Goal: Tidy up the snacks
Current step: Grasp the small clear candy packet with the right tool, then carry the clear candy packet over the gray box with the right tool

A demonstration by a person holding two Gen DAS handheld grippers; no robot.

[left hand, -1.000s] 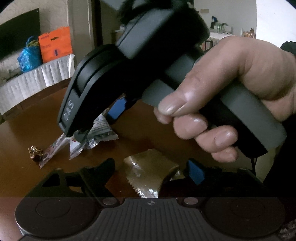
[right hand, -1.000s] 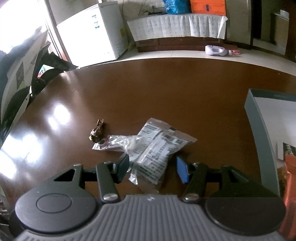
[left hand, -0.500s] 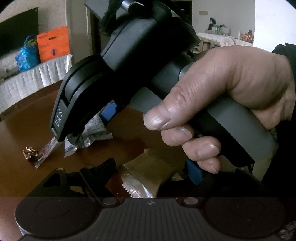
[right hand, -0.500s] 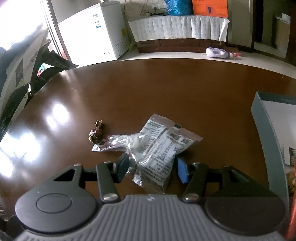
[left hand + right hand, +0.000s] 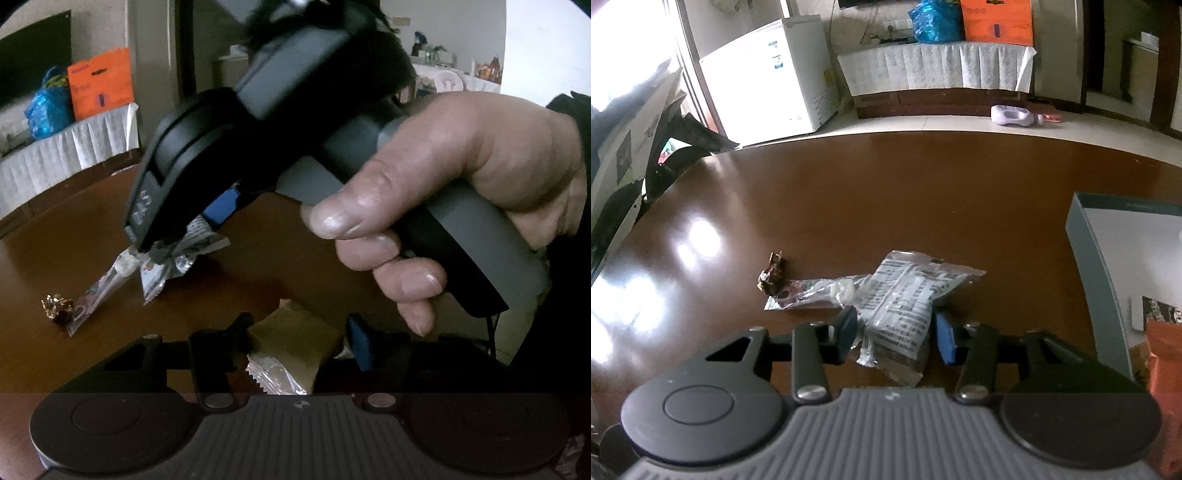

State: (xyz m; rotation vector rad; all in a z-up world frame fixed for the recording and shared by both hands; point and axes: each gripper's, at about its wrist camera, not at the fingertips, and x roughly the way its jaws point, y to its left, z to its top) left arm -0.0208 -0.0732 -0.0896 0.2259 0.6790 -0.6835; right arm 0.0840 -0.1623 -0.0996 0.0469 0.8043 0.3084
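A brown snack packet (image 5: 295, 343) lies on the dark wooden table (image 5: 886, 192) between the fingers of my left gripper (image 5: 299, 339). Its jaws are closing and both pads touch the packet's edges. A silver printed packet (image 5: 901, 299) sits between the fingers of my right gripper (image 5: 895, 338), whose jaws are also closing and pinch its near end. In the left wrist view a hand holds the right gripper (image 5: 188, 232) over that crumpled silver packet (image 5: 199, 240). A clear long packet (image 5: 816, 291) and a gold-wrapped candy (image 5: 772, 275) lie just left of it.
A grey-walled box (image 5: 1086, 266) stands at the table's right side with an orange packet (image 5: 1163, 354) inside. Beyond the far table edge are a white freezer (image 5: 768, 77) and a cloth-covered bench (image 5: 938, 70). The person's hand (image 5: 461, 206) fills the right of the left wrist view.
Both pairs of jaws have narrowed onto their packets. The right gripper has edged forward over the silver packet, which now looks crumpled. The left gripper has stayed in place.
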